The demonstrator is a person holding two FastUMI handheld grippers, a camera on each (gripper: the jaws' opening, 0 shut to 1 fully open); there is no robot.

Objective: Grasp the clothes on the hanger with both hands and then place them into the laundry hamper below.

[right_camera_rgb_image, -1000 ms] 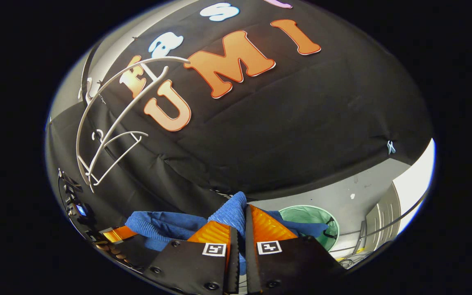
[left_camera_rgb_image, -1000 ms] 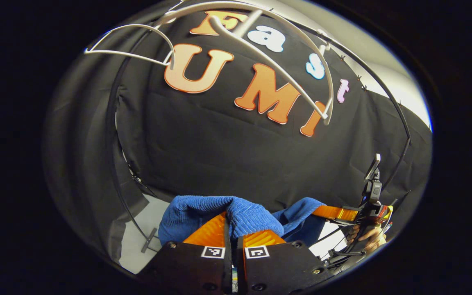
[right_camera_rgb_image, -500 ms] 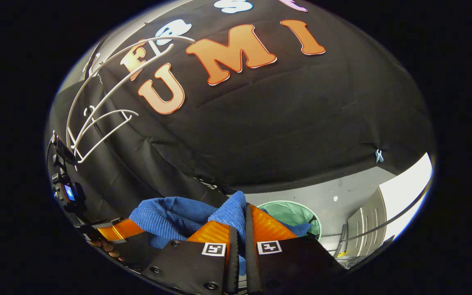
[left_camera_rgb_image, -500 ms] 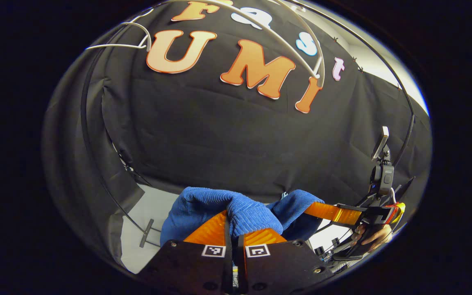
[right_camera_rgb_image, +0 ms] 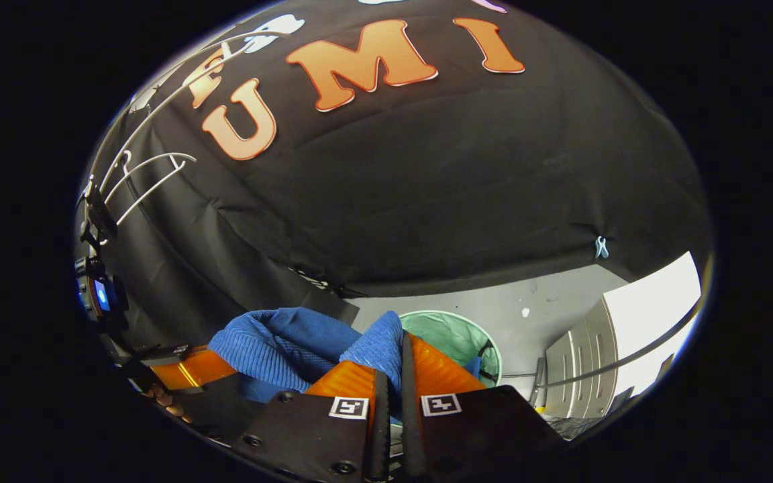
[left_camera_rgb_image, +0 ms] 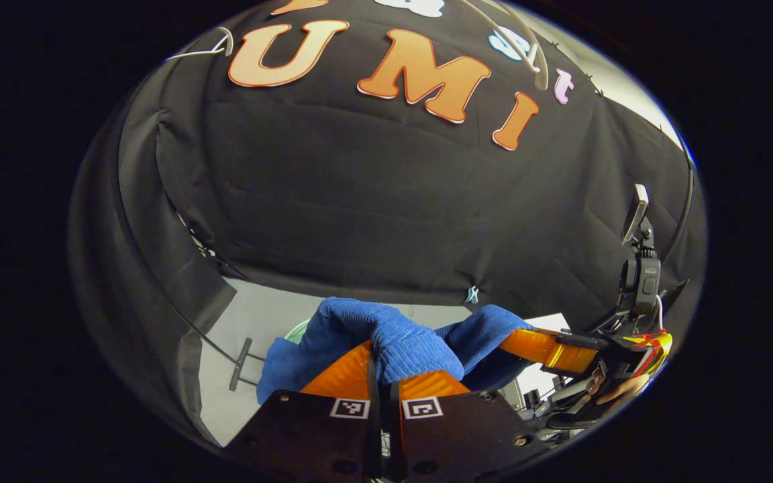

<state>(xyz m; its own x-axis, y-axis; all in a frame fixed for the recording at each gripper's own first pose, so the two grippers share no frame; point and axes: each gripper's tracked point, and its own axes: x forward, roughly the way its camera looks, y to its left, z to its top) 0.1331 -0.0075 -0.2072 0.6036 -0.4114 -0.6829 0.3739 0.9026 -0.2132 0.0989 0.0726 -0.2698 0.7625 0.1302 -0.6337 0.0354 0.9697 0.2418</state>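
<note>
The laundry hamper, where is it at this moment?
In the right gripper view the laundry hamper stands on the grey floor below the black cloth wall, just behind the right tool and the blue garment it pinches.

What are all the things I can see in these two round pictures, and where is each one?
Blue garment: one, blue ribbed cloth, slung between the two grippers, above the floor.
Laundry hamper: one, pale green, on the floor just beyond the right gripper.
Hanger: one, white, bare, up at the left of the right gripper view.
Clip: one, pale, on the lower edge of the black wall cloth.
Cabinet: one, grey-white, on the floor at the right.
Floor: grey.
Left gripper: one, both fingers pinching the garment.
Right gripper: one, both fingers pinching the garment.
Person's hand: one, holding the right gripper's handle, seen in the left gripper view.
</note>
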